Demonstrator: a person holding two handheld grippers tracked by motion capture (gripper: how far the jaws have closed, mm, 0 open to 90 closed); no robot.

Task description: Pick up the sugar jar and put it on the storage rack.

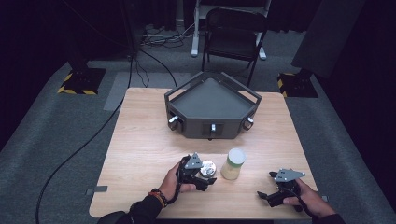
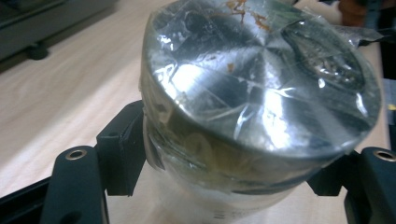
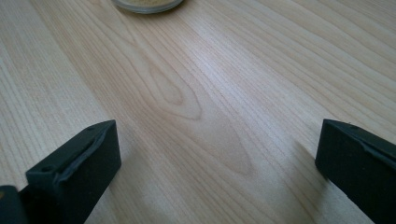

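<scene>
A pale wooden worktop (image 1: 140,140) carries a grey tray (image 1: 212,100) at the back. My left claw (image 1: 205,176) has clamped the foil-topped can (image 2: 261,88), not yet lifted; my right claw (image 1: 265,196) rests spread apart, empty, near the yellow jar (image 1: 233,164).

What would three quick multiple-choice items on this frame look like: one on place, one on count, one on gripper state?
1. Where is the foil-topped can?
A. in the grey tray
B. between the left gripper's pads
C. on the chair

2. How many containers stand on the table in front of the grey tray?
A. two
B. four
C. none

3. How is the right gripper?
A. shut on the jar
B. shut on a cloth
C. open over bare wood

Key: 1 B, the left gripper has its pads pressed on the can's sides; 2 A, the can and the white-lidded jar; 3 C, its jaws stand wide apart with nothing between them.
</scene>
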